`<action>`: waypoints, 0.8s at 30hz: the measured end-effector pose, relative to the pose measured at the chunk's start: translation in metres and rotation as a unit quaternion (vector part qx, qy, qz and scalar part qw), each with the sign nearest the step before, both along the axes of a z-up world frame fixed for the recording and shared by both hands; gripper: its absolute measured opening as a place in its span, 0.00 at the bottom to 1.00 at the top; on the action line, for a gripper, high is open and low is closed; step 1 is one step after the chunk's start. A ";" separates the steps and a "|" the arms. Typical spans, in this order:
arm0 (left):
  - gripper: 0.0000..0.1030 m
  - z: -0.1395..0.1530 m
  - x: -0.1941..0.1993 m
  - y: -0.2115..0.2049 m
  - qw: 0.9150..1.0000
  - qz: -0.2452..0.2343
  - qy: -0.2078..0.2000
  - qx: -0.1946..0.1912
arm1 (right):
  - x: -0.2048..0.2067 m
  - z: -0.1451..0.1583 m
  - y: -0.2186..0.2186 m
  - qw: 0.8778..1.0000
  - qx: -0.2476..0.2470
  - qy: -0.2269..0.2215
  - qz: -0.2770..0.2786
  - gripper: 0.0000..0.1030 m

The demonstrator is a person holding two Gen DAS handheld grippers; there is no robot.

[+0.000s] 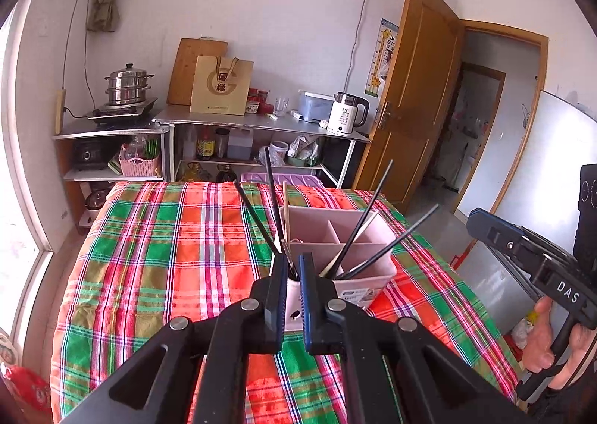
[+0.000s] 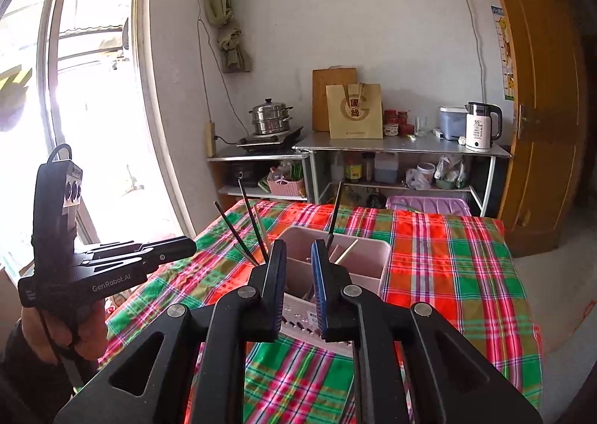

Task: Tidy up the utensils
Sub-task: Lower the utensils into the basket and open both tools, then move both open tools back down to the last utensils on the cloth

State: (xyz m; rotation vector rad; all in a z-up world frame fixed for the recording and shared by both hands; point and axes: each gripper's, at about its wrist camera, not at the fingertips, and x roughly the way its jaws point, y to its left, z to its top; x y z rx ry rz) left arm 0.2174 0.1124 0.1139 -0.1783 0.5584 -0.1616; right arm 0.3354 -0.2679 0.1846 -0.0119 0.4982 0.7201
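A surface (image 1: pixel 156 237) draped in glossy red, green and white plaid cloth fills a small white-walled kitchen. On it, toward the near edge, stands a pale pink plastic utensil caddy (image 1: pixel 373 269), boxy with inner dividers. Thin black chopsticks (image 1: pixel 373 211) lean out of it at angles, beside a light wooden pair. Behind the caddy, steel shelving holds a stacked steamer pot (image 1: pixel 127 86) and a white kettle (image 1: pixel 345 114). The left gripper (image 1: pixel 291 263) is nearly closed, empty; the right gripper (image 2: pixel 298 248) stands slightly parted, empty.

"GenRobot.AI" on left tongs (image 2: pixel 169 254), "DAS" on right tongs (image 1: pixel 485 226), "55" on kettle (image 1: pixel 347 114).
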 end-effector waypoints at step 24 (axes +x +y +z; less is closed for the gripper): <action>0.06 -0.081 -0.113 -0.045 0.998 -0.024 0.043 -0.026 | -0.092 -0.071 -0.093 0.998 -0.002 0.054 -0.038 0.17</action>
